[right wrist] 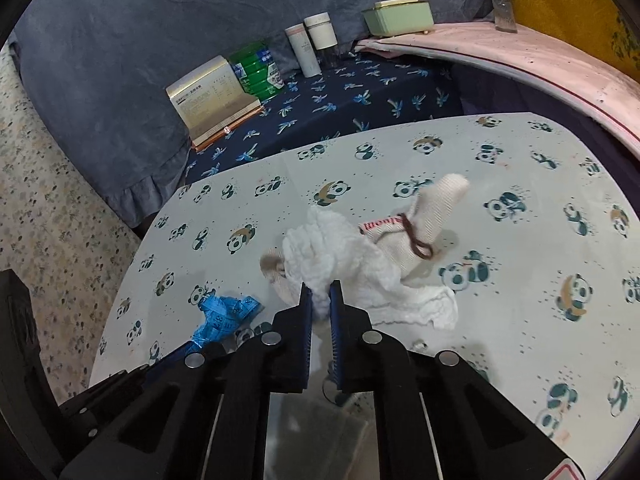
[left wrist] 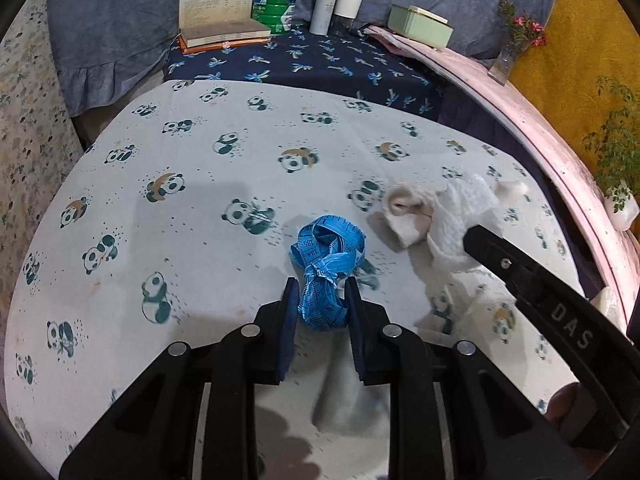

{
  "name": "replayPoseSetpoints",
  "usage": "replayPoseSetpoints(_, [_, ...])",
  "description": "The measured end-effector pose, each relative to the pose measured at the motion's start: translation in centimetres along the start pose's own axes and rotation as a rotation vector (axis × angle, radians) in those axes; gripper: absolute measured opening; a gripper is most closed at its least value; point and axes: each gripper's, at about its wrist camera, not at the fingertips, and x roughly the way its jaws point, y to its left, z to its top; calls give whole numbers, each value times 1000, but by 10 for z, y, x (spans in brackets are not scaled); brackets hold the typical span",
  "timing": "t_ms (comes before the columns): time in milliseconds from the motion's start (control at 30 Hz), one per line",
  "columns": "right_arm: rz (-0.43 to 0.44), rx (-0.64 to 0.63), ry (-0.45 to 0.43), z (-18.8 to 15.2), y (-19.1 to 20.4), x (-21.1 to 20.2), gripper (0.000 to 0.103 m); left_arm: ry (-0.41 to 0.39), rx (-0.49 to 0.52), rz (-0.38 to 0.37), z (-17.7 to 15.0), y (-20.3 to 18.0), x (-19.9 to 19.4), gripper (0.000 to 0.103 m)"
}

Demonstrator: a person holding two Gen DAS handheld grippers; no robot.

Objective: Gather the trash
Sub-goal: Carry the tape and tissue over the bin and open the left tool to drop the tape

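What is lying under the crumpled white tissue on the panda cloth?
A beige sock, tied with a dark hair band, sticks out from under the white tissue on both sides. Its middle part is covered, so nothing else underneath can be seen.

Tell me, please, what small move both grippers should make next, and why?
Probably lift both straight up a little. The left gripper is closed on the crumpled blue tape measure, and the right gripper pinches the white tissue; both items still lie on the panda cloth.
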Motion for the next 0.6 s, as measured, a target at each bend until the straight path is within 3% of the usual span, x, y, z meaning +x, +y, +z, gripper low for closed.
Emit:
replayPoseSetpoints(300, [-19,49,-76,-16,-34,-82,8,-25,50,-52,-19,-45,-38,23])
replayPoseSetpoints(600, [-69,104,-135,-43,-83,-157,8,-36,142,-111,-47,-113,-71,23])
